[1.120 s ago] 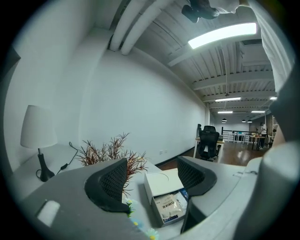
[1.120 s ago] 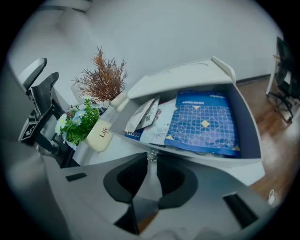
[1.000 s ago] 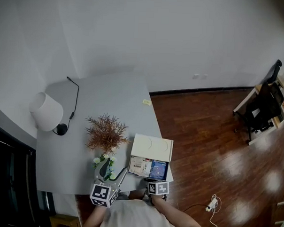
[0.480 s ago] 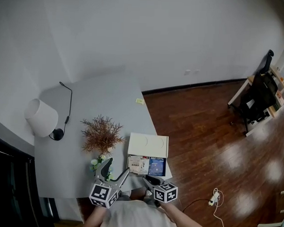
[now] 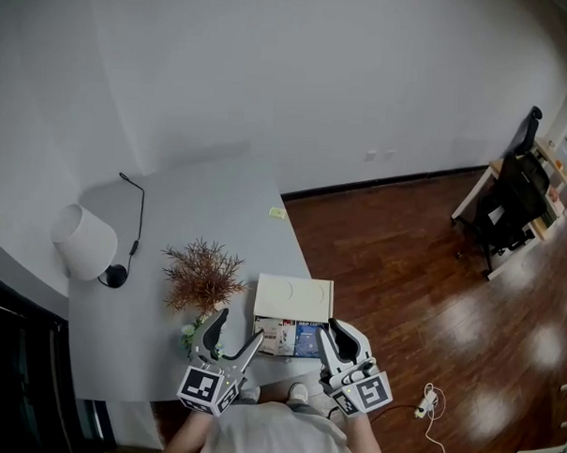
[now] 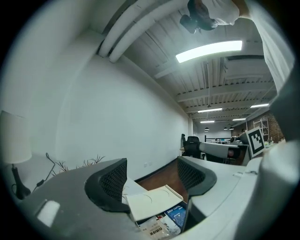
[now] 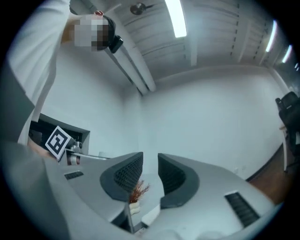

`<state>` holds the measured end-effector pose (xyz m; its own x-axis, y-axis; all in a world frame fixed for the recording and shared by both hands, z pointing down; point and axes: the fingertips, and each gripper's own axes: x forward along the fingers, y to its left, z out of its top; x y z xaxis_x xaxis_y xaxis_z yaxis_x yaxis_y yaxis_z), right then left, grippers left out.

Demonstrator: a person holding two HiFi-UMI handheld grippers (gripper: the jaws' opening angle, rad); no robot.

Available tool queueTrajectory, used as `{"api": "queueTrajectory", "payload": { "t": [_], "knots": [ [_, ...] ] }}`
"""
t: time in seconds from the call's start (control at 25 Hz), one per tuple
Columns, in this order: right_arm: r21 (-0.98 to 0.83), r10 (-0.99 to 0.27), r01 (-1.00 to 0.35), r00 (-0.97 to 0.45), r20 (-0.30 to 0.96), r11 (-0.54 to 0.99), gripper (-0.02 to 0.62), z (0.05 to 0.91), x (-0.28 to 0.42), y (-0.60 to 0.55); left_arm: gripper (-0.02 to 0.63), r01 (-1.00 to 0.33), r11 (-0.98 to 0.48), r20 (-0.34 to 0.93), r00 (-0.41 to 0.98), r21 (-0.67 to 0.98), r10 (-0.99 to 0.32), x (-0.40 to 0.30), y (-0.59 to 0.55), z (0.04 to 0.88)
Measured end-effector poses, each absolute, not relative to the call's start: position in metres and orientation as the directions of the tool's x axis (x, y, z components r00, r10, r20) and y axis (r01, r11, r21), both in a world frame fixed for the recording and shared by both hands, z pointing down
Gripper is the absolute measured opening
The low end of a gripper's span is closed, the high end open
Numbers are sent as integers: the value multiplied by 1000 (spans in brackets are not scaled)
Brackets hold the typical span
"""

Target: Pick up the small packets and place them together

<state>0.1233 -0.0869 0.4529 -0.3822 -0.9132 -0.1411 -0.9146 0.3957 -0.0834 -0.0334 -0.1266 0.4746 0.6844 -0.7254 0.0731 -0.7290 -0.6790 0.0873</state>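
While both grippers hang empty at the near edge of the table, the packets lie flat in an open box just ahead of them, none lifted out yet. The left gripper has its jaws wide apart with nothing between them. The right gripper has jaws that have just been opening a little. They stand narrowly apart and bare, with only the plant showing far beyond the gap.

The box sits close to the table's edge on the floor side, so a hard push down or sideways could slide it off. The packets look thin and glossy and lie side by side. A jaw could skid over one, or pinch two at once. I judge the right gripper's gap too narrow to take a packet by its width, so it may jab rather than grasp unless it widens. The flowers stand just beside the left gripper, and a careless swing that way could tip them.

How many packets there are cannot be told, since the grippers cover the box's near end in the head view. The right gripper view shows no packets at all. Their print is too small to read, and whether the box overhangs the edge is unclear.
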Motion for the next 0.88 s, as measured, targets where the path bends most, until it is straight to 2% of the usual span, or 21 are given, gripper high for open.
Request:
{"api": "queueTrajectory", "payload": {
  "t": [0.04, 0.12, 0.16, 0.28, 0.36, 0.44, 0.52, 0.72, 0.88],
  "knots": [
    [-63, -916, -923, -364, -165, 379, 131, 442, 129, -87, 321, -731, -677, 63, 682, 81, -729, -34, -127, 471],
    [-9, -928, -942, -329, -175, 336, 369, 429, 139, -88, 321, -736, -674, 46, 677, 64, -735, -34, -129, 465],
    [14, -936, -951, -307, -175, 309, 383, 426, 145, -88, 321, -739, -671, 36, 673, 55, -739, -35, -130, 462],
    [40, -951, -967, -255, -175, 252, 383, 424, 159, -87, 325, -743, -668, 0, 668, 32, -744, -36, -132, 456],
    [50, -953, -964, -267, -145, 263, 383, 430, 159, -87, 351, -745, -667, -13, 667, 37, -745, -37, -133, 455],
    [58, -944, -949, -314, -99, 310, 342, 440, 153, -87, 353, -742, -669, -3, 670, 43, -742, -36, -134, 458],
    [43, -935, -937, -349, -68, 347, 342, 448, 148, -85, 305, -736, -676, 26, 677, 36, -736, -33, -134, 462],
    [-112, -902, -897, -432, 11, 428, 341, 475, 141, -93, 305, -766, -640, -12, 640, 58, -768, -41, -139, 458],
    [-271, -834, -836, -528, 162, 477, 339, 521, 130, -105, 325, -789, -611, -3, 612, 63, -791, -49, -144, 462]
  ]
}}
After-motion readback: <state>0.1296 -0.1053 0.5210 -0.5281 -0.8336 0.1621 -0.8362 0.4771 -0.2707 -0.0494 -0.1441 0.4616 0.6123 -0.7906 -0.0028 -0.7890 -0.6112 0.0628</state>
